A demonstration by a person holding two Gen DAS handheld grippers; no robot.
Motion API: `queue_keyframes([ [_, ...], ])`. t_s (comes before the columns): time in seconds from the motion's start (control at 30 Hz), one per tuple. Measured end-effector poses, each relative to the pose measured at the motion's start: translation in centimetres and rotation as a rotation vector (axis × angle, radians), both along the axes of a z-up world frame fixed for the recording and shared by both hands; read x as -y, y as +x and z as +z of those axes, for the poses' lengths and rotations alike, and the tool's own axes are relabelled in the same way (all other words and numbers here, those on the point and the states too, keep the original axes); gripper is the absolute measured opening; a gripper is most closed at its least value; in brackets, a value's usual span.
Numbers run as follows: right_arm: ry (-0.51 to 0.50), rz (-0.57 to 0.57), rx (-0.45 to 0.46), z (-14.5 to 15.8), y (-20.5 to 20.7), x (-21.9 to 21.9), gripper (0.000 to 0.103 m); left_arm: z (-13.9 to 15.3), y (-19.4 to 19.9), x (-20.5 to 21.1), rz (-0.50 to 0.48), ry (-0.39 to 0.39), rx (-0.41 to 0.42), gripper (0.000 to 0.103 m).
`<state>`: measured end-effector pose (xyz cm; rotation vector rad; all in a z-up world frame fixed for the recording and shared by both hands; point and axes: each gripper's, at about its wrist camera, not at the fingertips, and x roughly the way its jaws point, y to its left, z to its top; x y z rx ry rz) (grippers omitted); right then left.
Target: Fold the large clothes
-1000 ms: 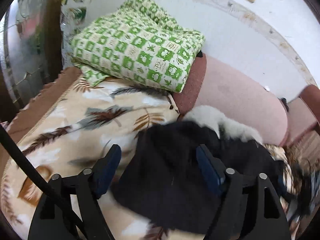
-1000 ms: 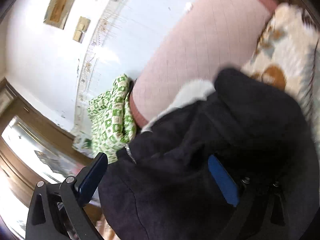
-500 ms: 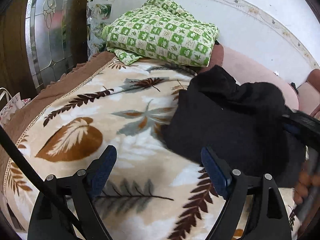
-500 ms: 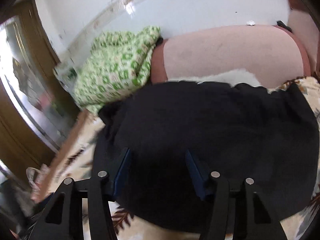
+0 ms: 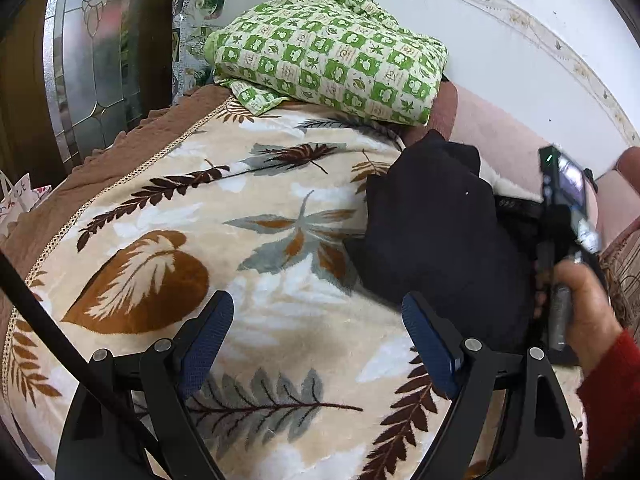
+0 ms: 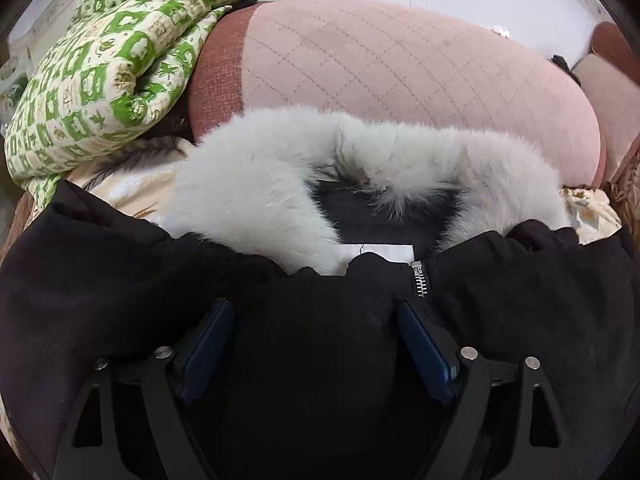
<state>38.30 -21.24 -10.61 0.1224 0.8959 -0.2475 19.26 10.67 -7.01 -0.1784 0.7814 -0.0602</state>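
Both grippers wide open, coat on the bed.
The left gripper [image 5: 318, 338] hangs empty over the blanket [image 5: 168, 216], the black coat [image 5: 432, 224] just beyond its right finger; the right gripper [image 6: 316, 340] gapes low over the coat [image 6: 120, 280], gripping nothing, fur collar [image 6: 272, 184] ahead.

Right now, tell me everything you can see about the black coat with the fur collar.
The black coat is soft, matte dark fabric, lying bunched on the leaf-print blanket against the pink quilted cushion. Its fluffy white fur collar curves open around a white label, with a silver zipper at the neck. The right gripper presses into the fabric, fingers apart. The left gripper hovers open beside it, not touching.
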Motion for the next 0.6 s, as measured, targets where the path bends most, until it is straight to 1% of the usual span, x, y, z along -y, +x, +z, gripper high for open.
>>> queue_keyframes([
  [0.03,-0.012,0.004,0.01,0.9,-0.4,-0.5,0.087,0.1,-0.1,-0.1,0.002,-0.003,-0.002,0.085],
  [0.07,-0.024,0.013,0.047,2.3,-1.6,-0.9,0.087,0.1,-0.2,-0.2,0.006,-0.011,-0.002,0.085],
  [0.13,-0.032,0.043,0.15,5.0,-4.4,-2.0,0.087,0.2,-0.4,-0.6,0.014,-0.027,0.001,0.085],
  [0.2,-0.013,0.106,0.196,6.7,-6.1,-3.3,0.082,0.2,-0.4,-0.7,0.028,-0.025,-0.001,0.085],
  [0.23,-0.004,0.135,0.196,7.0,-6.1,-4.1,0.072,0.1,-0.3,-0.8,0.036,-0.023,-0.005,0.085],
  [0.27,0.027,0.2,0.185,7.2,-6.2,-5.3,0.061,-0.1,-0.2,-0.9,0.042,-0.024,-0.011,0.085],
  [0.33,0.089,0.284,0.134,6.3,-5.1,-7.2,0.051,-0.5,0.1,-0.9,0.047,-0.022,-0.025,0.085],
  [0.37,0.088,0.298,0.108,5.6,-4.1,-8.3,0.049,-0.7,0.3,-0.9,0.048,-0.018,-0.035,0.085],
  [0.43,0.05,0.286,0.065,3.8,-1.8,-9.8,0.049,-0.9,0.6,-0.9,0.05,-0.012,-0.042,0.085],
  [0.5,0.048,0.249,0.031,1.9,0.6,-10.5,0.05,-0.9,0.9,-0.6,0.047,0.01,-0.037,0.085],
  [0.53,0.027,0.231,0.015,1.3,1.7,-10.8,0.053,-0.8,1.0,-0.5,0.048,0.023,-0.031,0.085],
  [0.57,-0.003,0.216,0.001,0.5,2.5,-11.0,0.06,-0.8,1.2,-0.3,0.05,0.04,-0.024,0.086],
  [0.6,-0.035,0.205,-0.014,-0.2,3.3,-11.2,0.063,-0.8,1.4,-0.1,0.05,0.063,-0.018,0.086],
])
